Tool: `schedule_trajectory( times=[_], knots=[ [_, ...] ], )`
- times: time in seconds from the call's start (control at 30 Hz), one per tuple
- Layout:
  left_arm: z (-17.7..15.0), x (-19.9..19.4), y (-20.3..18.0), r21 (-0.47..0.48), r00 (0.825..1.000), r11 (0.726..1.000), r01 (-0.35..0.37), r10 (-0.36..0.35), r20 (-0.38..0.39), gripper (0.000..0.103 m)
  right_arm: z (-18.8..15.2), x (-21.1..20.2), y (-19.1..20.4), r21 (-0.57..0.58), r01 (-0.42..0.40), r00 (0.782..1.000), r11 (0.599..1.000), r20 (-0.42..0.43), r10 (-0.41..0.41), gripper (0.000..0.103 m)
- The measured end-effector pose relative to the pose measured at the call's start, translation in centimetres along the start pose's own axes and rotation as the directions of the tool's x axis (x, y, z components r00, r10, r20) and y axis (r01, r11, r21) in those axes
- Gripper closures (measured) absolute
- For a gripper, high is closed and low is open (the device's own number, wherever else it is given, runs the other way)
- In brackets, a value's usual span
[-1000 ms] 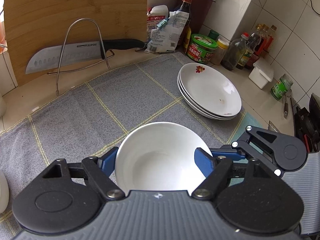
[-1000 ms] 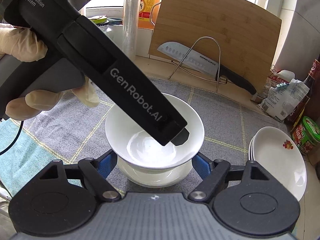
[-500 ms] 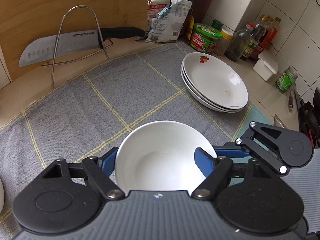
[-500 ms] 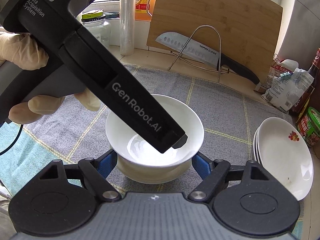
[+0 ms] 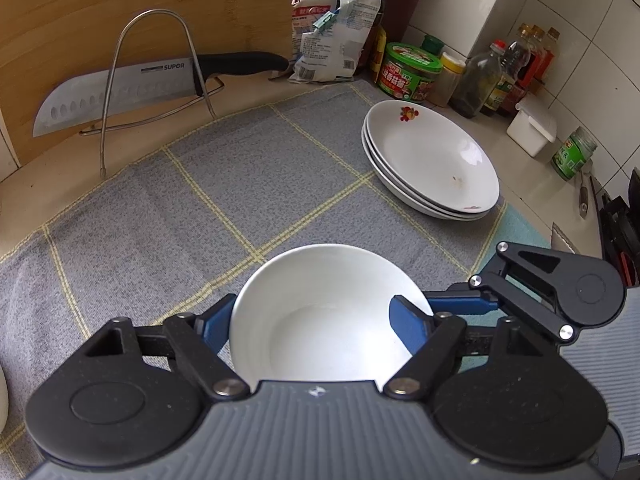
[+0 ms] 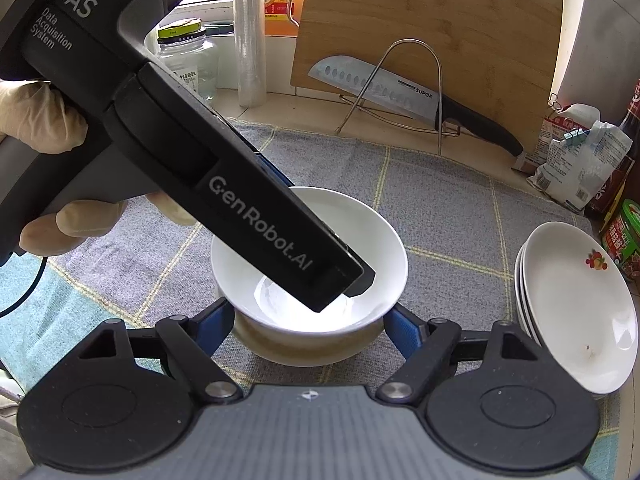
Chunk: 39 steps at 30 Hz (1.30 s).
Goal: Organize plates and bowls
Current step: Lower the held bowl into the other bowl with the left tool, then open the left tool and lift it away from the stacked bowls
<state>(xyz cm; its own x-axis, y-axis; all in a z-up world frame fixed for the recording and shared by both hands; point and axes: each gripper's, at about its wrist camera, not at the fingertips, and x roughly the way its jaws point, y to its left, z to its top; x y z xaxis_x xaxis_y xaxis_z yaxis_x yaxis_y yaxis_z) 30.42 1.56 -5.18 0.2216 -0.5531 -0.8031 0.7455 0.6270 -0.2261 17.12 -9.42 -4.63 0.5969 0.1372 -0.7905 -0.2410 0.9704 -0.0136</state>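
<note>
A white bowl [image 5: 320,280] sits between the blue fingers of my left gripper [image 5: 316,320]. The pads are still at its rim while the jaws are opening. In the right wrist view that upper bowl [image 6: 360,232] rests nested in a lower white bowl [image 6: 308,350] on the grey checked cloth [image 6: 440,208]. The left gripper's black body slants down into it. My right gripper [image 6: 310,324] has its blue pads against both sides of the lower bowl, its jaws easing open. A stack of white plates [image 5: 432,160] with a red flower mark lies to the right.
A knife [image 5: 120,92] on a wire rack leans against a wooden cutting board [image 6: 440,32] at the back. Sauce bottles, jars and a packet [image 5: 332,48] crowd the back right corner. A gloved hand [image 6: 40,128] holds the left gripper. A stove edge shows at far right.
In the right wrist view the upper bowl came down from a little above the lower bowl and now sits nested in it. Neither hand shifted much otherwise.
</note>
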Motion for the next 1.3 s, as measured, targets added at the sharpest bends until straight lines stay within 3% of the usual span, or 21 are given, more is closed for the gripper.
schedule_trajectory(
  times=[0.17,0.5,0.83,1.03,1.3],
  knots=[
    [-0.2,-0.2,0.4,-0.020,1.000,1.000,0.006,-0.005,0.019,0.014,-0.1,-0.5,-0.2,-0.002,0.020,0.999,1.000,0.038,-0.020,0.000],
    [-0.6,-3.8,1.2,-0.027,0.991,0.997,-0.073,0.076,0.113,0.012,0.4,-2.8,-1.3,0.063,0.052,0.992,0.997,0.110,-0.058,0.000],
    [-2.0,-4.6,1.9,-0.068,0.987,0.993,-0.099,0.107,0.120,0.012,-1.1,-1.7,-1.3,0.065,0.077,0.995,0.995,0.055,-0.081,0.000],
    [-2.8,-5.4,1.9,-0.071,0.982,0.991,-0.116,0.125,0.140,0.012,-1.0,-2.5,-1.0,0.056,0.071,0.994,0.996,0.076,-0.075,0.000],
    [-5.3,-7.1,1.9,-0.101,0.962,0.978,-0.182,0.198,0.189,0.010,-0.1,-2.5,-0.6,0.016,0.034,0.995,0.999,0.093,-0.036,0.000]
  ],
)
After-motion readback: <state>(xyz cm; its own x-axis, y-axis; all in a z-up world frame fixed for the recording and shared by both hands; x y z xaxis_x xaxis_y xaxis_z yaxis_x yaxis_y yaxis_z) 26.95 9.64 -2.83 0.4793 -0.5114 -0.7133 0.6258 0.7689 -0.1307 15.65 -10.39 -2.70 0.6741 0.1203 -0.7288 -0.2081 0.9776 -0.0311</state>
